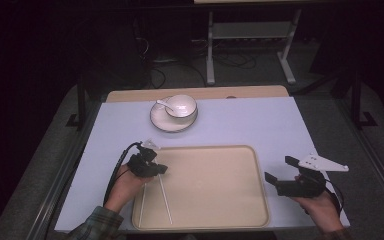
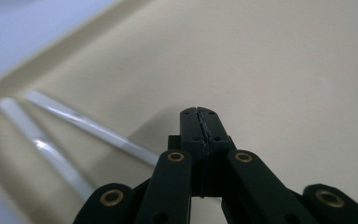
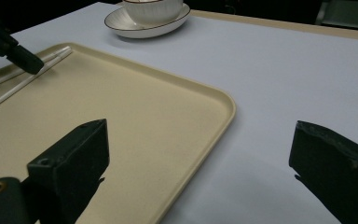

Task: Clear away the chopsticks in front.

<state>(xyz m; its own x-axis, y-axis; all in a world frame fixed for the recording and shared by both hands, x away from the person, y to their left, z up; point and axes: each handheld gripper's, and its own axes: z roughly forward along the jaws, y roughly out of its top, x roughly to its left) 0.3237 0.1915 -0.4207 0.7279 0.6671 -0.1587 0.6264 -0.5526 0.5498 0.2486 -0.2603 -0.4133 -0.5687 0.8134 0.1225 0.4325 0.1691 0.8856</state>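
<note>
beige tray (image 1: 220, 175) on pale table (image 1: 260, 120)

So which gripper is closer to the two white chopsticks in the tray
Left. The left gripper sits right over the chopsticks at the tray's left side, jaws shut. The right gripper hangs open beyond the tray's right edge.

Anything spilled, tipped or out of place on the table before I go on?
Nothing stands out. The bowl sits upright on its plate with the spoon in it, no spill visible. The two chopsticks lie in the tray, near its left edge, slightly splayed rather than parallel. That is all.
</note>
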